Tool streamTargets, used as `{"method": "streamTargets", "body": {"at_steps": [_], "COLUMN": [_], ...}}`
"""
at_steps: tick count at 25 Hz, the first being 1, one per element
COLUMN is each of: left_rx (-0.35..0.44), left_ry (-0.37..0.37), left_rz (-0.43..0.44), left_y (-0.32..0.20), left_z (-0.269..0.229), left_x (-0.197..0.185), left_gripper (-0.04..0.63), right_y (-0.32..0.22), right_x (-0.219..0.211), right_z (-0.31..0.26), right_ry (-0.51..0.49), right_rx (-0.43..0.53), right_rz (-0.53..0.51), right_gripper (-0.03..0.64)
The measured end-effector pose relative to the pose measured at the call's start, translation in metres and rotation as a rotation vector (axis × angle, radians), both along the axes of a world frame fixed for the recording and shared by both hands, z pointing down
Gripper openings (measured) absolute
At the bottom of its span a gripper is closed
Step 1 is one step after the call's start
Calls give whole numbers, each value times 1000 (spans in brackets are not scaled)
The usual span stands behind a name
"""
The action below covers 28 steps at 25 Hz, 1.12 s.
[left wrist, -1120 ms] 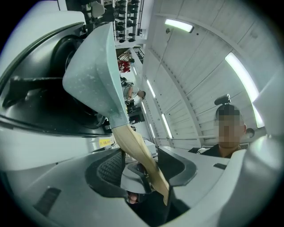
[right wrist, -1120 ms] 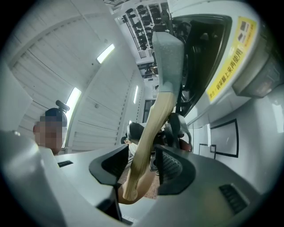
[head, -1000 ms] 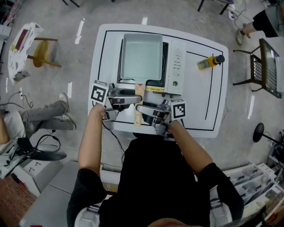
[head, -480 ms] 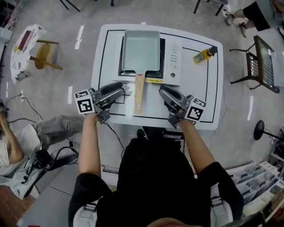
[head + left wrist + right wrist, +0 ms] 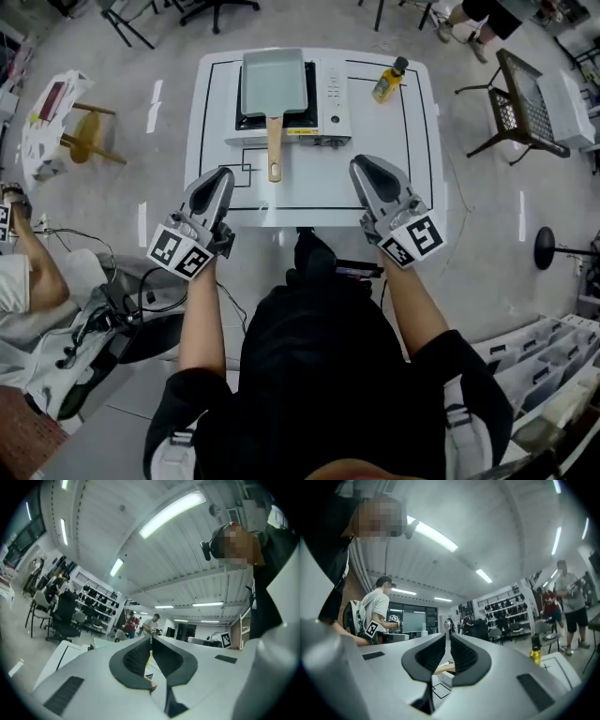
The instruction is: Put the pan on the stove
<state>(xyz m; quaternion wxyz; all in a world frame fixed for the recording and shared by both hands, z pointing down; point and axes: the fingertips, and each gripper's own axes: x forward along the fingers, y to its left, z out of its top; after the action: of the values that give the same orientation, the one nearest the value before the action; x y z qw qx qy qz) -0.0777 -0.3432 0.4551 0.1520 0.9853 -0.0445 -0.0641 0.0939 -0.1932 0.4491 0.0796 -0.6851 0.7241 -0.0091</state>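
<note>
The pan [image 5: 273, 82] already sits on the stove [image 5: 333, 89], square on the burner side. Its wooden handle [image 5: 274, 150] points back toward you and reaches past the stove's near edge over the white table [image 5: 417, 178]. You are holding neither it nor anything else. Your left gripper [image 5: 151, 637] hangs to the near left of the stove, well apart from it, over the table's front edge. Its jaws are closing, and in the left gripper view the tips already meet with nothing caught between them. Your right gripper [image 5: 446, 634] hangs to the near right of the stove, equally clear of it. Its jaws are closing too, with only a thin slit left between the pads and nothing in that slit. The pan handle lies between your two tools but nearer the stove, and neither touches it. Both gripper views tilt upward, so they show mostly ceiling lights and the room beyond the stove rather than the tabletop. A yellow bottle [image 5: 387, 82] lies on its side just right of the stove's control panel, near the table's far right corner. On the floor well to the stove's left stands a wooden stool [image 5: 87, 120].
</note>
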Motion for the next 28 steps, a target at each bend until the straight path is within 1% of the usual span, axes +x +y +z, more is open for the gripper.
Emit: {"method": "streamTargets", "body": {"at_steps": [3, 6, 9, 12, 15, 18, 19, 21, 23, 25, 28], "left_rx": [75, 125, 104, 74, 92, 147, 153, 124, 102, 121, 152], "left_ry": [33, 53, 56, 26, -10, -40, -51, -69, -77, -91, -140], "left_rz": [-73, -138, -172, -198, -217, -272, -291, -314, -310, -304, -278], "left_y": [31, 56, 75, 95, 120, 141, 147, 161, 183, 205, 240], "left_z": [-25, -38, -34, -19, -11, -8, -5, 1, 7, 11, 22], "left_x": [-19, -38, -52, -59, -61, -63, -63, -60, -50, -37, -14], "left_gripper": [26, 25, 25, 25, 25, 25, 25, 25, 25, 25, 25], "right_y": [38, 73, 105, 135, 159, 178, 184, 194, 207, 221, 243], "right_x": [-15, -20, -25, -29, -30, -24, -22, -18, -13, -6, 6], "right_z": [-25, -37, -38, -32, -17, 2, 8, 16, 20, 25, 31], "right_ry": [77, 108, 126, 174, 231, 216, 203, 174, 153, 133, 108], "right_rx": [28, 42, 36, 27, -8, -50, -63, -76, -75, -70, -73], "right_rz": [70, 143, 196, 236, 257, 257, 252, 229, 209, 204, 189], "right_gripper": [46, 44, 44, 40, 38, 38, 37, 35, 34, 32, 32]}}
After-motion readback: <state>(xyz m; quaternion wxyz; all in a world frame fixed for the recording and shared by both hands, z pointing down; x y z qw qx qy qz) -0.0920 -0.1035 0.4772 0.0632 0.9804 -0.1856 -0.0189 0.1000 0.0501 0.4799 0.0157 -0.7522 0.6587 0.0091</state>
